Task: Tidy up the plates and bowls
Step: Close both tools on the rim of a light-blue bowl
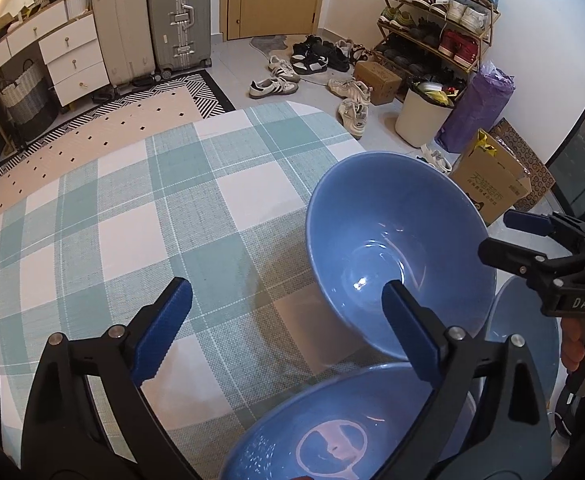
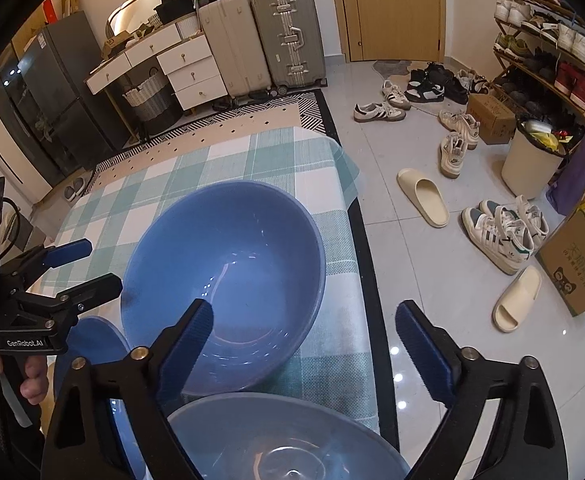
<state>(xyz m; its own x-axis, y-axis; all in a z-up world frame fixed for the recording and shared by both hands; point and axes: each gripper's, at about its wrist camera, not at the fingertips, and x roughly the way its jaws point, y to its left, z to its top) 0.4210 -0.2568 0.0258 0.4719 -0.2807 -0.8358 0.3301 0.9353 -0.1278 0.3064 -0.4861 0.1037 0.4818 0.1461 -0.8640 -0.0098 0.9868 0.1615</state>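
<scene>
A large blue bowl (image 1: 396,240) sits on the checked tablecloth (image 1: 152,208) near the table's right edge; it also shows in the right wrist view (image 2: 228,264). A second blue bowl (image 1: 332,432) lies close under my left gripper (image 1: 288,316), which is open and empty above the cloth. A blue-grey plate (image 1: 520,328) lies to the right of the bowls; it also shows in the right wrist view (image 2: 284,440), under my right gripper (image 2: 304,332), which is open and empty. A smaller blue plate (image 2: 92,340) lies to the left.
The table's right edge (image 2: 356,240) drops to a tiled floor strewn with shoes (image 2: 504,236) and slippers. A cardboard box (image 1: 488,188), white bin (image 1: 424,116) and shoe rack (image 1: 436,20) stand on the right. Suitcases (image 1: 152,20) and a drawer unit stand behind.
</scene>
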